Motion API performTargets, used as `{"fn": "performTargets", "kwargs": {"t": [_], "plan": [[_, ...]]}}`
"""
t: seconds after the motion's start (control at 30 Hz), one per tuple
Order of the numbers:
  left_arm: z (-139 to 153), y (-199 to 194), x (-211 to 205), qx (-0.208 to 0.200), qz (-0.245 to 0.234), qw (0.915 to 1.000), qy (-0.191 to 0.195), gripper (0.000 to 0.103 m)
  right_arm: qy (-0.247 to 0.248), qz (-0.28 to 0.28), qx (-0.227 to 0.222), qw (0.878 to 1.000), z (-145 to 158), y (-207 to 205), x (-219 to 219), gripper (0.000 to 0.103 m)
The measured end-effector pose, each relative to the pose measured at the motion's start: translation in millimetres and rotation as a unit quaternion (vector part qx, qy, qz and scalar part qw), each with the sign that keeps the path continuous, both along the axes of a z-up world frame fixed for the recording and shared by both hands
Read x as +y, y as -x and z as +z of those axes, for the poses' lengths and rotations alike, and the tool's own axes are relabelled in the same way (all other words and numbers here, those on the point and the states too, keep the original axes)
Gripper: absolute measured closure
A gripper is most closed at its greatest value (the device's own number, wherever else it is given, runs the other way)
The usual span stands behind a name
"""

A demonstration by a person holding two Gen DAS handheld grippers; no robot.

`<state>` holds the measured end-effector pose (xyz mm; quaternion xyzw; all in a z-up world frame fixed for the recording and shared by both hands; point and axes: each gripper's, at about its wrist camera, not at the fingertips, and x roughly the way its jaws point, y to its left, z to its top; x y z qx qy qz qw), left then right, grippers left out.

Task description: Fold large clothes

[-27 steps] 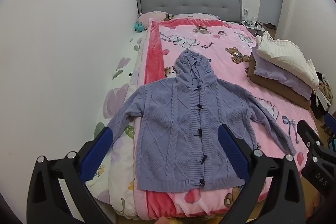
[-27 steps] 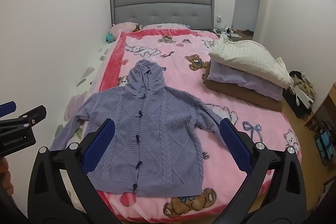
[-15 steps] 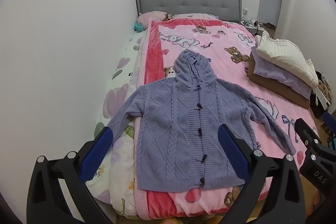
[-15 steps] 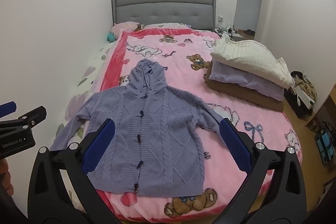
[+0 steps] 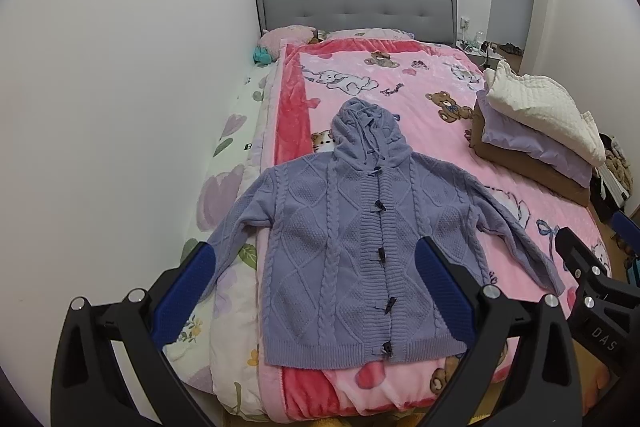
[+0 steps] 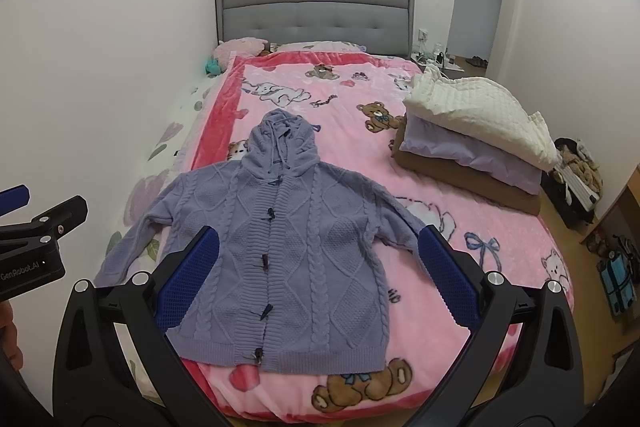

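A purple cable-knit hooded cardigan (image 5: 360,239) lies flat and buttoned on a pink cartoon blanket (image 5: 404,83), hood toward the headboard and both sleeves spread out; it also shows in the right wrist view (image 6: 296,247). My left gripper (image 5: 316,275) is open and empty, held above the foot of the bed over the cardigan's lower half. My right gripper (image 6: 320,267) is open and empty, also above the hem. Neither touches the cloth. The right gripper's body (image 5: 592,287) shows at the left view's right edge, the left one's body (image 6: 36,239) at the right view's left edge.
A stack of folded bedding (image 6: 476,135) sits on the bed's right side. A grey headboard (image 6: 316,7) and pillows are at the far end. A white wall runs along the bed's left side. Bags (image 6: 580,179) and wooden furniture stand on the floor to the right.
Both grippers have shifted very slightly; the view of the cardigan is almost the same. The cardigan has not moved, and both jaws stay open.
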<state>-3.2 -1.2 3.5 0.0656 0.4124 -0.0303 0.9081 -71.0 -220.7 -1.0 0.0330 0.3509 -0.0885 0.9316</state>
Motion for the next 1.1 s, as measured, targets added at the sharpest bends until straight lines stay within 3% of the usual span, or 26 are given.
{"fn": "performTargets", "kwargs": {"t": [1.1], "plan": [[1.3, -7.3, 5.5, -0.004, 0.003, 1.0, -0.007, 0.005, 0.007, 0.002, -0.002, 1.0, 4.1, -8.5, -1.7, 0.008]]}}
